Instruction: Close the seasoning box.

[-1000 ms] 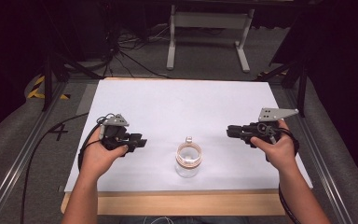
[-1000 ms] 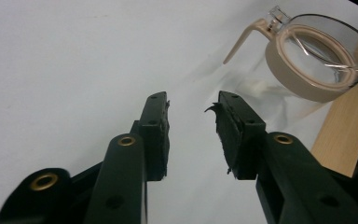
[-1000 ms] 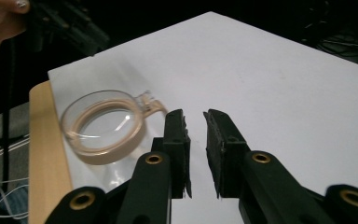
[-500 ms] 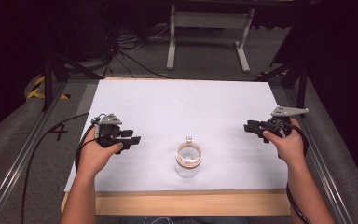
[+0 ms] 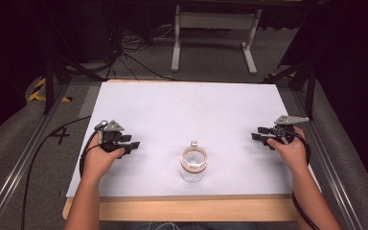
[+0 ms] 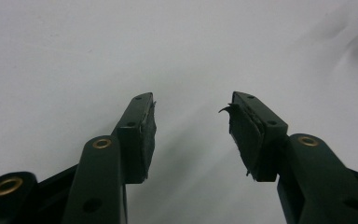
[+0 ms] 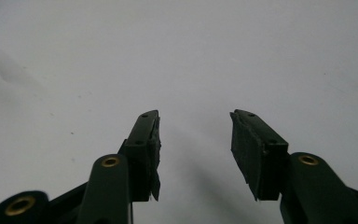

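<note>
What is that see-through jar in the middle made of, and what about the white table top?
The jar looks like clear glass or maybe clear plastic: you can see the white sheet through its walls, and its rim shines. The table top seems a smooth, matt white sheet, with a pale wooden board showing along its near edge.

Jar (image 5: pixel 193 164) stands mid-table; apparently bare sheet (image 5: pixel 187 110) around.
</note>
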`<state>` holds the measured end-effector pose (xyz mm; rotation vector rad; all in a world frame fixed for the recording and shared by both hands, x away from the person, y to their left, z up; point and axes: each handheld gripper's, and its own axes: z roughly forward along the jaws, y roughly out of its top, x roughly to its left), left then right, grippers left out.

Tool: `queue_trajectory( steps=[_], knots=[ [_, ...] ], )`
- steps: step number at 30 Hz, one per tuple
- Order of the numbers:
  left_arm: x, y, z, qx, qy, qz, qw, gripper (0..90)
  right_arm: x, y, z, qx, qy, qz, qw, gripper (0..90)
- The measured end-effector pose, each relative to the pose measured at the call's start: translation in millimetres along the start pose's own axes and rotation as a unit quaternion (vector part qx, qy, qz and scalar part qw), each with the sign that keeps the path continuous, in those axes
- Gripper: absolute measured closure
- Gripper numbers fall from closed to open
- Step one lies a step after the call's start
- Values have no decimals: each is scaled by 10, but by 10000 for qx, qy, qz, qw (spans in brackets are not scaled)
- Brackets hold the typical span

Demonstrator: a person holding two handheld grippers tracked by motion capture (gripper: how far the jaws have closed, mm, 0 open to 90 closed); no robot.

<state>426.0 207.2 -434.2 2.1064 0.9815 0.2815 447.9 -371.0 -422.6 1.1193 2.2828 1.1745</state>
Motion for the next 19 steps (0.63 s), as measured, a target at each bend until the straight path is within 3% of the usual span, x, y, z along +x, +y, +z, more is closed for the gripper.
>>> queue_trajectory(
  steps=[5, 11, 19],
  knots=[
    [-5, -50, 79, 19, -156, -45, 9999, 503, -27, -69, 66, 98, -65, -64, 9999, 504],
    [-9, -46, 91, 91, -163, -118, 9998, 478, -21, -99, 108, 157, -101, -103, 9998, 483],
    [-46, 11, 54, 57, -237, -304, 9992, 458, 20, -49, 78, 8, 21, -38, 10000, 461]
  ],
)
